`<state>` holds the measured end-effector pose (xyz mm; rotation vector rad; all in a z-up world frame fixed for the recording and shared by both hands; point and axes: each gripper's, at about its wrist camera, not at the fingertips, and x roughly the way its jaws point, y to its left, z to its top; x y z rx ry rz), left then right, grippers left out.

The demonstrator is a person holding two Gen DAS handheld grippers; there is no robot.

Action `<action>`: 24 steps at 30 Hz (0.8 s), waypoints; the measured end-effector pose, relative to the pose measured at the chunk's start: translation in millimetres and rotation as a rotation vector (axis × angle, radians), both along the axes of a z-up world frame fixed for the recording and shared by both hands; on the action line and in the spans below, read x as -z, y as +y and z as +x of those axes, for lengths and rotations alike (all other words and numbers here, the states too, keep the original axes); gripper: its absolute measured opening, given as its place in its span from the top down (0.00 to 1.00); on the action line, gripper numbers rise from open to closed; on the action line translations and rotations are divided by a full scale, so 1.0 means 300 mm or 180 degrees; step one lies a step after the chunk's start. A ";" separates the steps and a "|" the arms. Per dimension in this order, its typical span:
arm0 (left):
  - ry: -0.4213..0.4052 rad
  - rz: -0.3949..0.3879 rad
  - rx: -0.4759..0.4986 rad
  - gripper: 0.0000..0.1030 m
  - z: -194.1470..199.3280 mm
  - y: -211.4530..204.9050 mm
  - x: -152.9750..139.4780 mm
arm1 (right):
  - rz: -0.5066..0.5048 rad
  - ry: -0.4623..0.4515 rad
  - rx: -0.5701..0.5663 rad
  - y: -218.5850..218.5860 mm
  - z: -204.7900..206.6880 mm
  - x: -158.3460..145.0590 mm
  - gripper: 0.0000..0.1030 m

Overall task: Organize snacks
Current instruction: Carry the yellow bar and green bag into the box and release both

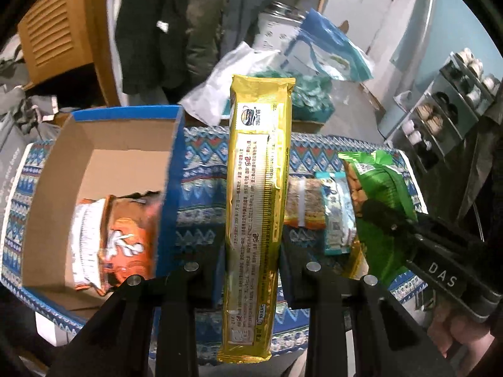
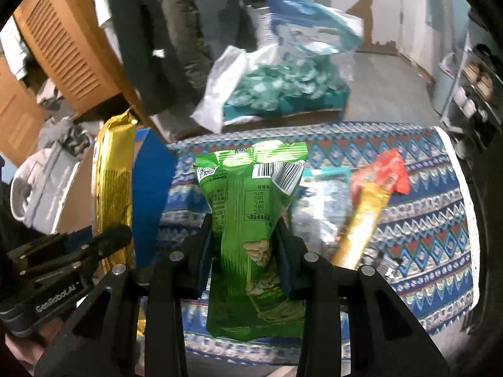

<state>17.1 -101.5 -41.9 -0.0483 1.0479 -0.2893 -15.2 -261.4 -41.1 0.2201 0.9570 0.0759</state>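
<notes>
1. Patterned blue cloth (image 2: 418, 188) covers the worktop; behind it, coats hang beside a slatted wooden door (image 1: 59, 28) and a shoe rack (image 1: 446, 106) lines the wall.
2. My left gripper (image 1: 251, 251) is clenched on a long yellow biscuit pack (image 1: 257, 194), held lengthwise above the cloth, just beside the blue cardboard box (image 1: 169, 185).
3. An orange snack bag (image 1: 125, 242) already lies inside that box.
4. My right gripper (image 2: 245, 251) grasps a green nut bag (image 2: 248, 207) by its lower half, barcode end pointing away from me.
5. On the cloth behind the yellow pack lie a small grain bar (image 1: 305, 204) and a teal packet (image 1: 336, 213); a red-and-gold stick pack (image 2: 371, 207) lies slantwise to the right.
</notes>
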 end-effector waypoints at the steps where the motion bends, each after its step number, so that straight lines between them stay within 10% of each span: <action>1: -0.0005 -0.0011 -0.0027 0.71 0.004 0.018 -0.004 | 0.0001 0.0000 -0.0020 0.012 0.005 -0.001 0.67; 24: -0.0066 -0.0168 -0.0710 0.71 0.071 0.450 -0.014 | 0.0089 0.0041 -0.0714 0.508 0.204 -0.004 0.67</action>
